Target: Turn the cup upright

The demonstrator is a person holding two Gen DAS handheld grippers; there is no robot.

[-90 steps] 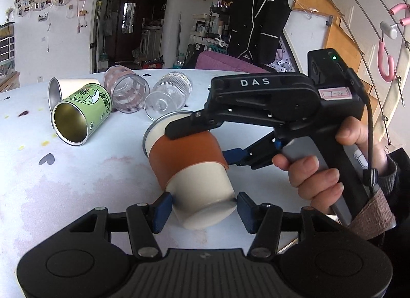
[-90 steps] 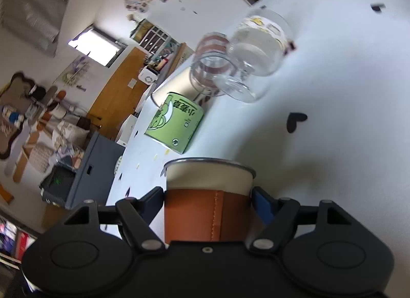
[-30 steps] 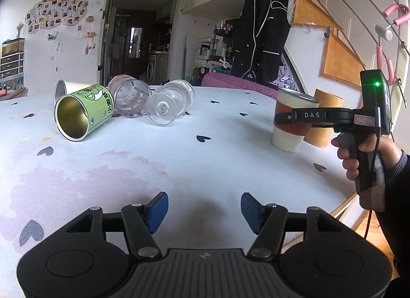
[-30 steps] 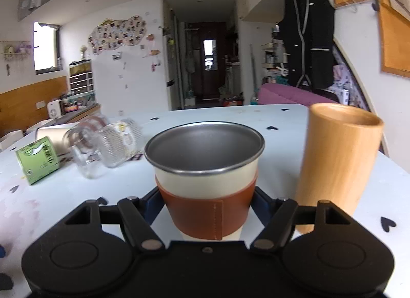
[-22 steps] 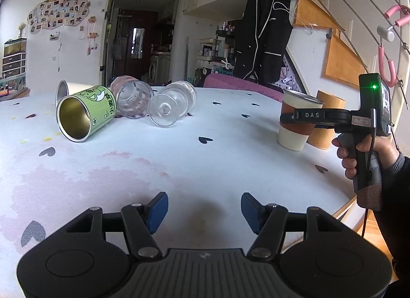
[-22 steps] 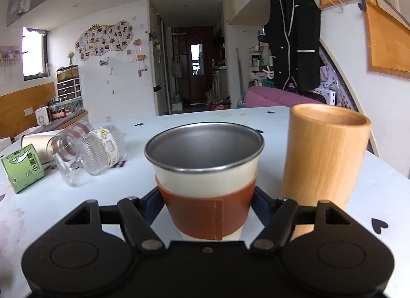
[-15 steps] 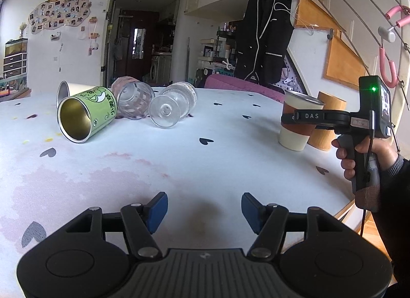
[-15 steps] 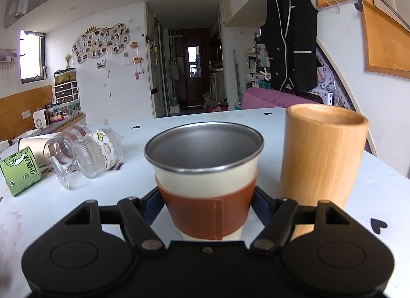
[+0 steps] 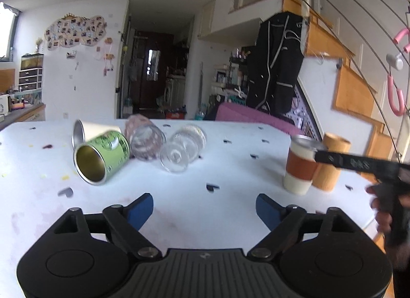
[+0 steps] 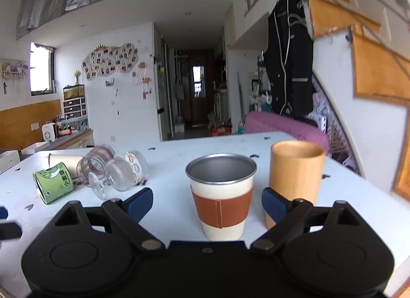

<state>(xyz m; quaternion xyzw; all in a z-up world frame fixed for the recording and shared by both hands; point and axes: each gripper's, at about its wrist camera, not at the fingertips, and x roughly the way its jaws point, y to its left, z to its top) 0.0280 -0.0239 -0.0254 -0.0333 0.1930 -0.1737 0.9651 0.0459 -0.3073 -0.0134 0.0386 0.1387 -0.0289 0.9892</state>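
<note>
The cream cup with a brown sleeve (image 10: 221, 200) stands upright on the white table (image 10: 169, 210), its metal rim up; the left wrist view shows this cup (image 9: 301, 167) at the table's right side. My right gripper (image 10: 207, 201) is open, its blue pads apart from the cup on both sides. In the left wrist view my left gripper (image 9: 204, 208) is open over bare table, holding nothing. On their sides at the far left lie a green printed can (image 9: 101, 157), a cream cup (image 9: 85, 131), a pink ribbed glass (image 9: 144, 141) and a clear stemmed glass (image 9: 183, 149).
A wooden tumbler (image 10: 294, 177) stands upright just right of the brown-sleeved cup. A hand (image 9: 384, 210) holds the right gripper's handle past the table's right edge. Small black heart marks (image 9: 212, 187) dot the tabletop. A black jacket (image 9: 275, 67) hangs behind.
My right gripper has let go of the brown-sleeved cup, spread its fingers and drawn back a little. The cup stays upright beside the wooden tumbler. The left gripper has hardly shifted.
</note>
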